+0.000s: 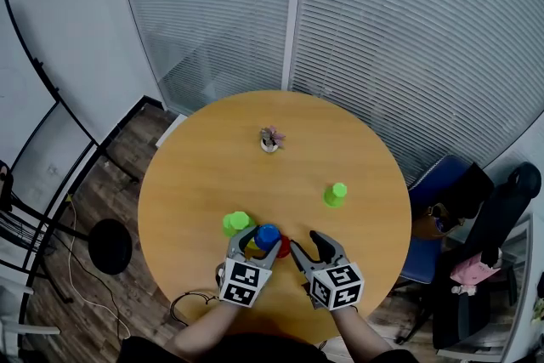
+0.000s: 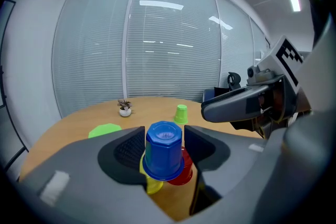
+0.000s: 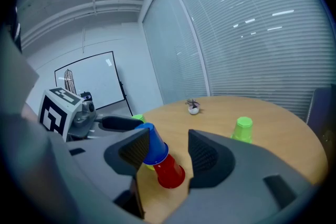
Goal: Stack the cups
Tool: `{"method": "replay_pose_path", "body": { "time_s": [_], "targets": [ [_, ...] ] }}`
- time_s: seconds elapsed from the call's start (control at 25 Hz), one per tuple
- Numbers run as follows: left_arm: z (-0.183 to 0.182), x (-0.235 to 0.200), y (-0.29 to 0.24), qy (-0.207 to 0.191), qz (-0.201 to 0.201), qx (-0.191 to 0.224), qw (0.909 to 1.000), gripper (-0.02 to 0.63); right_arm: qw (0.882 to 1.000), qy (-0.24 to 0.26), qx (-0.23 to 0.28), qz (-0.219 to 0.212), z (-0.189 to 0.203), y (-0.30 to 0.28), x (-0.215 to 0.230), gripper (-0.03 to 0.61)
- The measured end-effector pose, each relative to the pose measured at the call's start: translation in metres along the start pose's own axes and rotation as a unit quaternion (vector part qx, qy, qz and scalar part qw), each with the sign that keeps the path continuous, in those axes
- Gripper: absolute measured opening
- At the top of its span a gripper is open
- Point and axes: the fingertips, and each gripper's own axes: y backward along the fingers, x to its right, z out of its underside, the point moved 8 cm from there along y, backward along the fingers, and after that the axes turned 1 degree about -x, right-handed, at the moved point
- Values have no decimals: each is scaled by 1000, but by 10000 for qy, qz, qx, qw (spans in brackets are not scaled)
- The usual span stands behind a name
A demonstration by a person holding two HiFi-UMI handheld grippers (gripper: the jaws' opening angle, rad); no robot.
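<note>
Blue cup (image 2: 164,149) upside down, perched on a red cup (image 2: 185,174) and a yellow cup (image 2: 151,184) set rim-down side by side. Pinched by the left gripper (image 1: 257,246): pads against opposite walls of the blue cup, jaws held wide around it. Just right of the blue cup, the right gripper (image 3: 168,150), jaws spread and gripping nothing; red cup framed in the gap, touched by neither pad. Just left of the blue cup, green cups (image 1: 236,223) close together, number hard to tell. Well off to its right and farther out, a single green cup (image 1: 336,194), also inverted. All on a round wooden table (image 1: 204,157), the blue cup near the person's edge. Far beyond the blue cup, a small potted plant (image 1: 270,138). Past the table, slatted blinds (image 1: 382,30), wood floor (image 1: 102,183), and a blue chair (image 1: 442,183) off to the right.
</note>
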Motion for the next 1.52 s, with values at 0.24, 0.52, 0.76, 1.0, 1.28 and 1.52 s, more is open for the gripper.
{"method": "replay_pose_path", "body": {
  "time_s": [0.24,0.52,0.76,1.0,1.28,1.52],
  "targets": [
    [-13,1,10,-82,28,203,9998,233,10000,4,82,27,-4,3,1,216],
    [-37,16,21,-220,147,514,9983,233,9996,-11,259,88,-5,19,6,216],
    [-54,49,17,-272,551,793,9950,233,9988,-13,375,306,-5,37,27,216],
    [-51,87,-2,-237,997,721,9921,233,9979,45,338,559,0,52,59,216],
    [-32,117,-30,36,1424,441,9888,233,9963,322,260,752,5,45,104,216],
    [-17,129,-52,47,1738,315,9843,233,9951,577,260,765,8,17,131,216]
  ]
}}
